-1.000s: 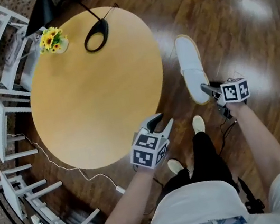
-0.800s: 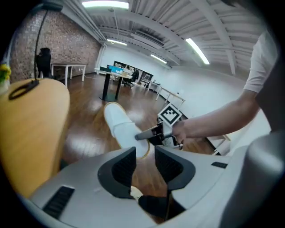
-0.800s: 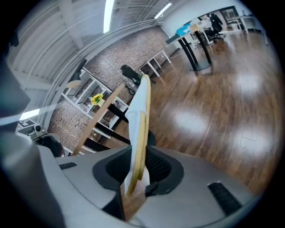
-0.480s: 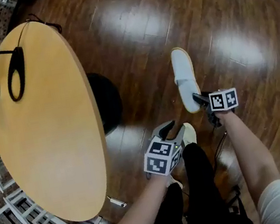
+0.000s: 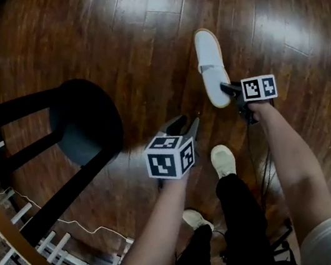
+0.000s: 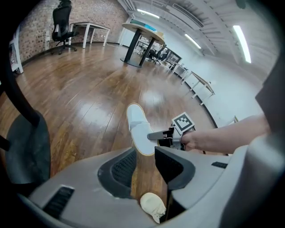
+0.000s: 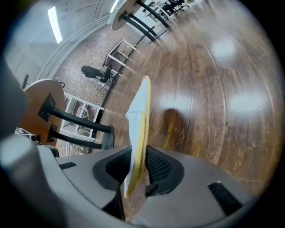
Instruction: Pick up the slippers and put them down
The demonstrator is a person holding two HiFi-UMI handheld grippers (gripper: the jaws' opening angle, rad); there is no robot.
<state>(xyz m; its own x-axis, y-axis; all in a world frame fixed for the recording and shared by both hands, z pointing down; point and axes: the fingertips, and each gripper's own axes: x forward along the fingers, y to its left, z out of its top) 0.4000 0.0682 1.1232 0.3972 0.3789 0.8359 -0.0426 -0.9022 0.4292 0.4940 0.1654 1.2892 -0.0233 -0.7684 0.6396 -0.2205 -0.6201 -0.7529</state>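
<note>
The right hand-held gripper [image 5: 229, 89] pinches the slipper [image 5: 210, 63] by its thin sole edge; it seems light and floppy. The left hand-held gripper [image 5: 186, 125] is spread, empty.

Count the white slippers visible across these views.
1. The white slipper is pinched at one end by the shut right gripper, over the wooden floor. If there is a second slipper, it is out of view.
</note>
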